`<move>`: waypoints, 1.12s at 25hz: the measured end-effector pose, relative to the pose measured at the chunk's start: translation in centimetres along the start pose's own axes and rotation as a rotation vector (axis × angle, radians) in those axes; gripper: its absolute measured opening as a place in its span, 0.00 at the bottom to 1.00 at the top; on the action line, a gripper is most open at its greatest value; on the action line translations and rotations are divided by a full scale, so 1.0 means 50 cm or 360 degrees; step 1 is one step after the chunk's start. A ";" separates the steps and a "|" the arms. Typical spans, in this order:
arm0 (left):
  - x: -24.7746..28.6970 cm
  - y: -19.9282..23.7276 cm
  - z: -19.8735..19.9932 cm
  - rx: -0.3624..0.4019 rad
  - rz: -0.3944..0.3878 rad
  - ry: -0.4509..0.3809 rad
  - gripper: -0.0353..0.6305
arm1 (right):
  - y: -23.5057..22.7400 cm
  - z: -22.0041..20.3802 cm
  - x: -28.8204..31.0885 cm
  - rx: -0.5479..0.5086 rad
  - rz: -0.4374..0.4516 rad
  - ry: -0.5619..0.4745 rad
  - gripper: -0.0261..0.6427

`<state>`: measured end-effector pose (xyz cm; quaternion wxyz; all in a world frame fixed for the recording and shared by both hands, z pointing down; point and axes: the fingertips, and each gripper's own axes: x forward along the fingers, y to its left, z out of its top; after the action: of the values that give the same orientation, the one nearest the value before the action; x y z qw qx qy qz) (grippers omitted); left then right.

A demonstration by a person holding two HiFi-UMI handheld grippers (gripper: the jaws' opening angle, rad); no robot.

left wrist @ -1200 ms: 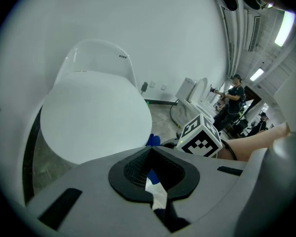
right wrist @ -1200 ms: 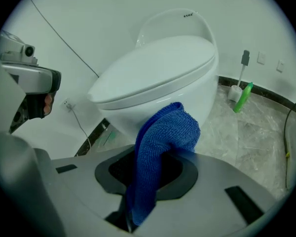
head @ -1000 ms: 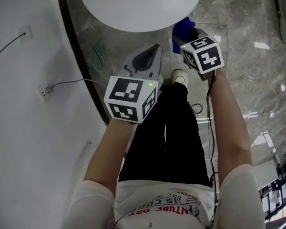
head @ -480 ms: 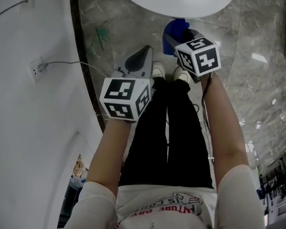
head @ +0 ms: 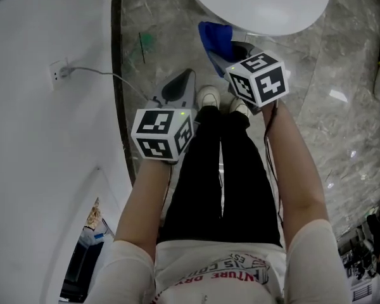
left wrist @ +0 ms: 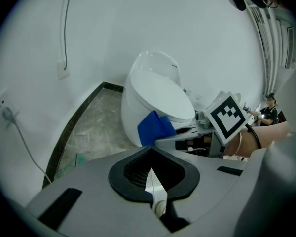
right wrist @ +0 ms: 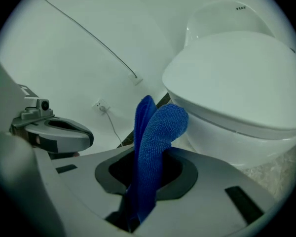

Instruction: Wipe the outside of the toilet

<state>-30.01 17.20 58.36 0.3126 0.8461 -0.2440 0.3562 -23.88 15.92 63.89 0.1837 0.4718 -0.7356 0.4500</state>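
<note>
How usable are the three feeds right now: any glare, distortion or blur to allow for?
Head view: sharp, bright glare patches on the glossy floor. Left gripper view: fisheye bending, dark corners, toilet clear. Right gripper view: same fisheye, blue cloth crisp, even light.

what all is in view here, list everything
toilet: one, white, lid down, top of head view
cloth: one, blue, held up beside the toilet bowl
floor: grey marble-look tiles, under the toilet
wall: white, on the person's left
skirting: one dark strip, where wall meets floor
wall socket: one, white, low on the wall
cable: one, pale, running from the socket
green scrap: one, on the floor near the skirting
shoes: two, white, in front of the toilet
trousers: black, centre
forearms: two, bare
left tool: grey, shut, empty
right tool: grey, shut on the cloth
</note>
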 end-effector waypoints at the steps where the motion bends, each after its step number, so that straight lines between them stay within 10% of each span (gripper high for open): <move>1: -0.010 -0.003 0.010 -0.0008 0.0004 -0.0011 0.06 | 0.008 0.002 -0.012 0.0002 0.0002 0.0008 0.15; 11: -0.183 -0.114 0.243 0.0028 -0.0035 -0.0209 0.06 | 0.092 0.125 -0.328 0.0151 -0.0273 -0.0185 0.15; 28: -0.617 -0.423 0.728 0.0362 -0.0239 -0.0703 0.06 | 0.282 0.556 -0.954 -0.0117 -0.0812 -0.0740 0.15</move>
<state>-19.53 11.97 7.53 0.1801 0.9488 -0.2012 0.1637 -8.48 20.04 9.20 0.1346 0.7236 -0.6318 0.2433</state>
